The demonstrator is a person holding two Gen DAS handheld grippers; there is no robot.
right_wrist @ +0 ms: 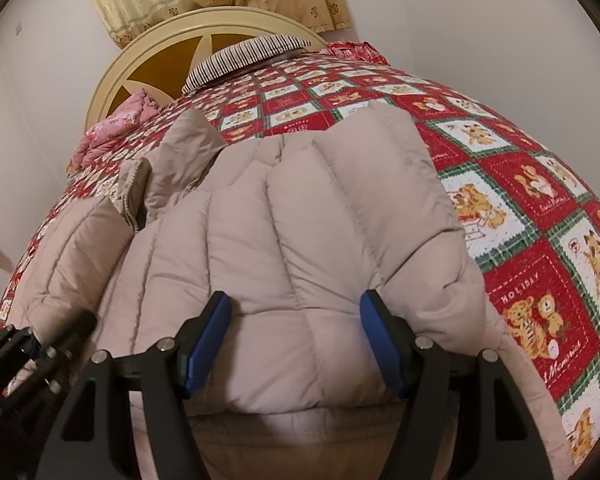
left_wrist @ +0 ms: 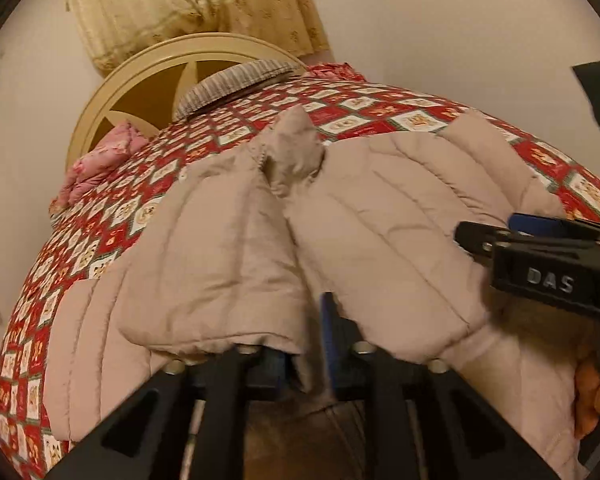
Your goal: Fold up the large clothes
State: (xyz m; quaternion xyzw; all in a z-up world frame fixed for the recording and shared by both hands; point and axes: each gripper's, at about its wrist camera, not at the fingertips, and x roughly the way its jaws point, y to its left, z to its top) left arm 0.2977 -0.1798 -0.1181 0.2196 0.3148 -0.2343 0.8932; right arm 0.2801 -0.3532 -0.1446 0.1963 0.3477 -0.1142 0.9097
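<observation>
Your right gripper [right_wrist: 296, 340] straddles the near hem of the beige puffer jacket [right_wrist: 300, 220] with jaws spread, pads not pinching it. Your left gripper [left_wrist: 300, 344], at the jacket's folded-in panel, stands partly parted, with fabric between the pads but no clear pinch. Beyond the jacket, which lies flat on the red teddy-bear bedspread [right_wrist: 540, 220], a striped pillow [right_wrist: 248, 56] sits at the headboard [right_wrist: 152, 68].

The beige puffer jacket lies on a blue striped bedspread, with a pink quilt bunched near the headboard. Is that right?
One detail is off: the bedspread under the beige puffer jacket is red, with white squares and green plaid borders showing teddy bears, not blue striped. The right wrist view shows it plainly. The pink quilt is indeed bunched near the headboard.
</observation>
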